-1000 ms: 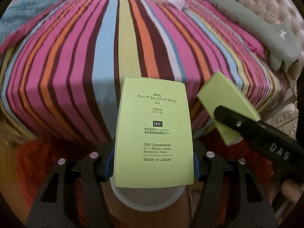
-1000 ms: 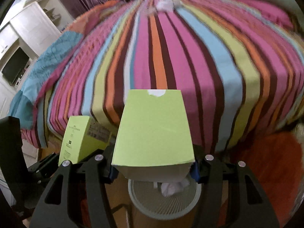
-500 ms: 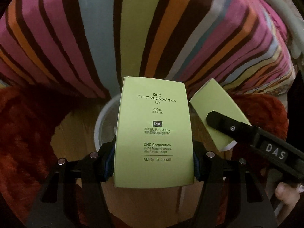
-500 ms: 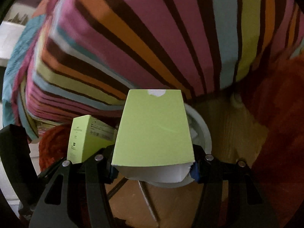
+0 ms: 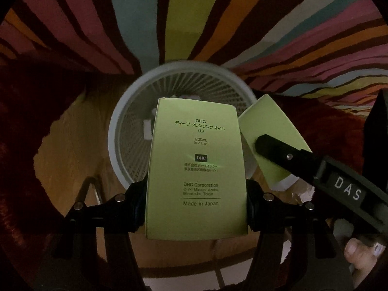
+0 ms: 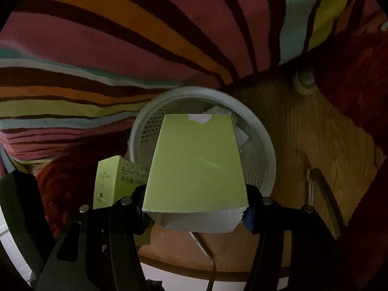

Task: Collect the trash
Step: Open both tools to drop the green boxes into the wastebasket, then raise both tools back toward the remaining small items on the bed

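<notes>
Left gripper [image 5: 196, 208] is clamped tight on the printed green carton [image 5: 197, 169], both fingers pressed flat against its sides, the box standing up out of the grip with its DHC lettering facing the camera. Right past the carton's top edge sits the white mesh wastebasket [image 5: 121, 131], its open mouth directly ahead of the fingers. Off to that gripper's right, the other gripper reaches in with its own box, the plain green carton [image 5: 271, 123], tilted over the basket's rim.

Over to the right wrist view: right gripper [image 6: 195, 208] is closed on the plain green carton [image 6: 196, 162], pinched at the open lower end where the white inner flap bulges out. The wastebasket [image 6: 265, 150] lies just beyond it, mouth facing the camera. This view shows crumpled white paper [image 6: 215, 110] inside the basket behind the carton's top edge, and the printed carton [image 6: 109, 179] side-on at the left. The left view alone gives the label text and a thumb [image 5: 356, 249] on the right gripper's handle. Striped bedcover [image 6: 121, 36] hangs behind, wooden floor [image 6: 315, 133] beneath, red rug [image 5: 29, 121] alongside.
</notes>
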Tool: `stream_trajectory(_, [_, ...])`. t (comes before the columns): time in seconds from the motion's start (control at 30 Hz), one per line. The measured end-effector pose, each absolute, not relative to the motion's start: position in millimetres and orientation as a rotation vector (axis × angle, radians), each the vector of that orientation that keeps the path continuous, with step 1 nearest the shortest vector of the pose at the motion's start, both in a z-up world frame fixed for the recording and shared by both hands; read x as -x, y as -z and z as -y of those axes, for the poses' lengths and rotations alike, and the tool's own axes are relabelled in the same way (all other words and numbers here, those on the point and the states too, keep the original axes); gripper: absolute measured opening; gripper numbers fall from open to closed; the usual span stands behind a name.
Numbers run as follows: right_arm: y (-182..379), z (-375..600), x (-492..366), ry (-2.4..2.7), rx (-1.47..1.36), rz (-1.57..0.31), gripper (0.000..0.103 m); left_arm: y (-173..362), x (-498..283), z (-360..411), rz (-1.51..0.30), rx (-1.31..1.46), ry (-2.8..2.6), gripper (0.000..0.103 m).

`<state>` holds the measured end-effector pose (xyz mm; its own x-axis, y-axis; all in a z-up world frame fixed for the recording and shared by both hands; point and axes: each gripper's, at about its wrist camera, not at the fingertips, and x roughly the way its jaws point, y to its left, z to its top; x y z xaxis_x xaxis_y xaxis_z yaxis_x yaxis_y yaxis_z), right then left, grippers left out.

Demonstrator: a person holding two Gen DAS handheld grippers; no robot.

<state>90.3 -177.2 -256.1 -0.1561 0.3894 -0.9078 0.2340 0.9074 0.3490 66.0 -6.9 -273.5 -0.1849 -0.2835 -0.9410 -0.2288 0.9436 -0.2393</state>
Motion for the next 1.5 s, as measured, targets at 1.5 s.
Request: stream_trajectory(1.5, [247.6, 180.3, -86.7, -0.048, -0.46, -1.713, 0.095, 263.7, -58.8, -21.2, -1.736, 0.441, -0.032, 0.085])
